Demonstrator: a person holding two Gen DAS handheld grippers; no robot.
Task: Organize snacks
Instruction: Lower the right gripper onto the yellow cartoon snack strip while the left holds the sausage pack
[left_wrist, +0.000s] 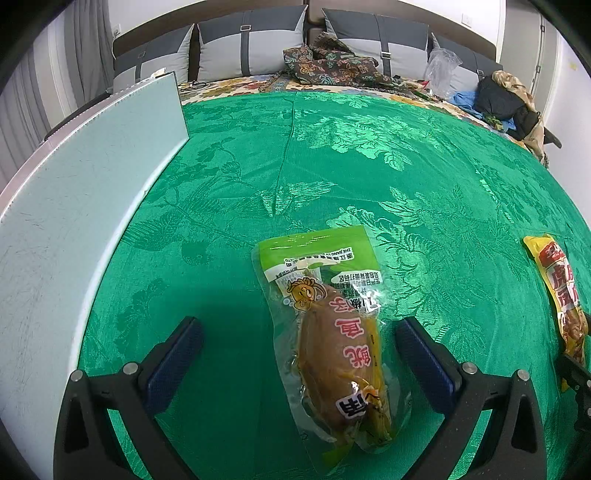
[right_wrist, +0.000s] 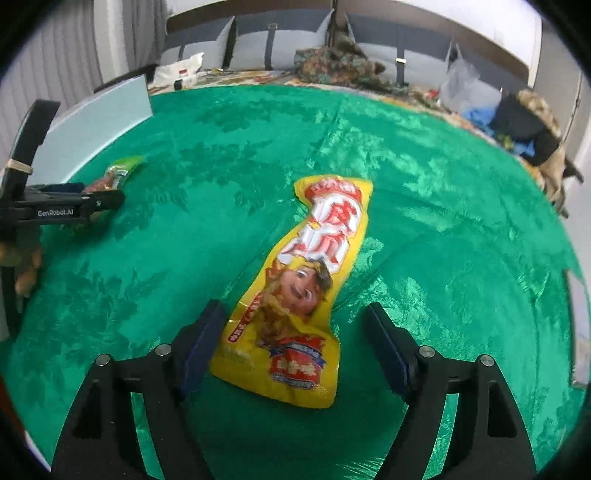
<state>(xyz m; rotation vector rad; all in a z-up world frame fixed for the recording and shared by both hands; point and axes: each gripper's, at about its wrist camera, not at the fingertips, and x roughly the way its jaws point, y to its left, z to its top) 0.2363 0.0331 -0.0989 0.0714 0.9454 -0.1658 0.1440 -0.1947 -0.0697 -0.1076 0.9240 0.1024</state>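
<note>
A green-topped clear snack pack (left_wrist: 332, 332) with a brown piece inside lies on the green cloth (left_wrist: 332, 147). My left gripper (left_wrist: 299, 332) stands open around it, neither pad touching. A long yellow snack pack (right_wrist: 299, 295) with red lettering lies flat on the cloth. My right gripper (right_wrist: 295, 336) is open astride its near end; the left pad sits right at the pack's edge, the right pad is apart. The yellow pack (left_wrist: 557, 295) also shows at the right edge of the left wrist view. The green pack (right_wrist: 118, 173) and left gripper (right_wrist: 107, 197) appear far left in the right wrist view.
A pale board (left_wrist: 74, 203) lies along the cloth's left side. Behind the cloth is a sofa with grey cushions (left_wrist: 251, 44), patterned fabric (left_wrist: 332, 62), a plastic bag (left_wrist: 441, 70) and dark clothing (left_wrist: 506, 99). A white object (right_wrist: 580, 332) sits at the right edge.
</note>
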